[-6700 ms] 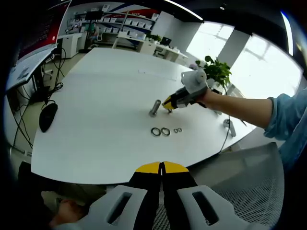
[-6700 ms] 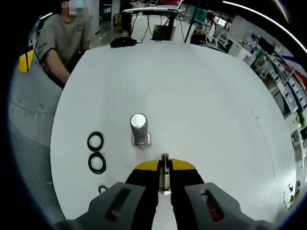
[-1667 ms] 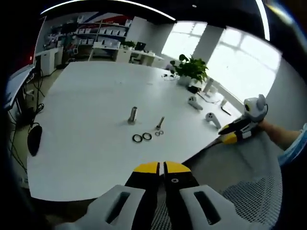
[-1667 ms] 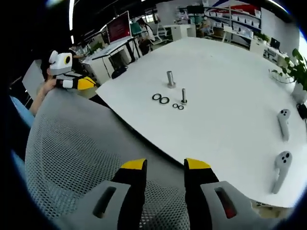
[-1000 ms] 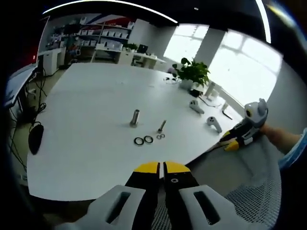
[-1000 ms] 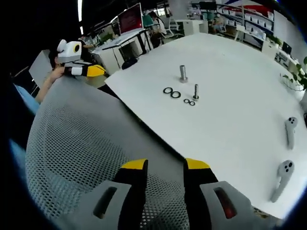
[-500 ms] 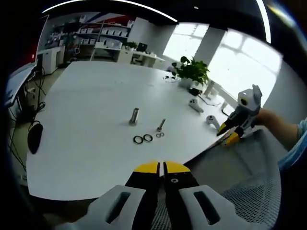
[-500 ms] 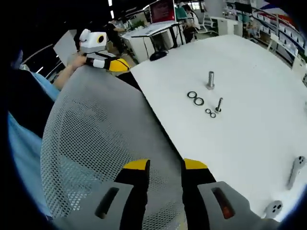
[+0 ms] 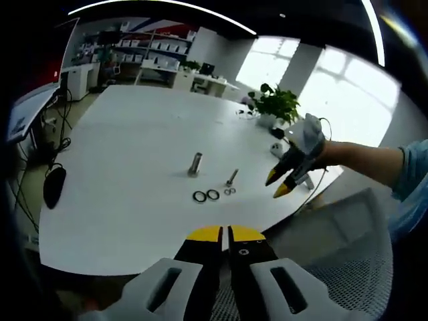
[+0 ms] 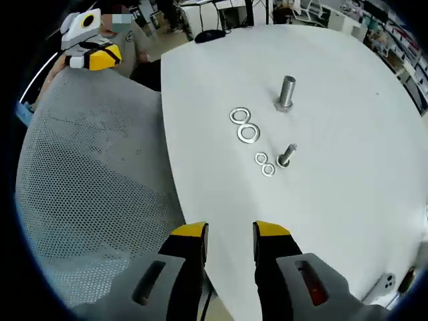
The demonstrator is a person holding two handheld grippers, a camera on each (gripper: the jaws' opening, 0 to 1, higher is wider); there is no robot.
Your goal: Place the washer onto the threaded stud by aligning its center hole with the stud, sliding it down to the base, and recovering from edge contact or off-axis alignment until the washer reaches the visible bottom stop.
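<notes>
The white desk (image 10: pixel 348 100) is seen bearing, from largest to smallest, a tall stud (image 10: pixel 287 92), a shorter stud (image 10: pixel 286 155), two large washers (image 10: pixel 244 124) and two small washers (image 10: pixel 263 164) — all loose. From the right gripper (image 10: pixel 229 234), its fingers parted and empty, the small washers lie at about one o'clock, the studs upright. The left gripper (image 9: pixel 224 234), fingers pressed together on nothing, is judged the farther one.
</notes>
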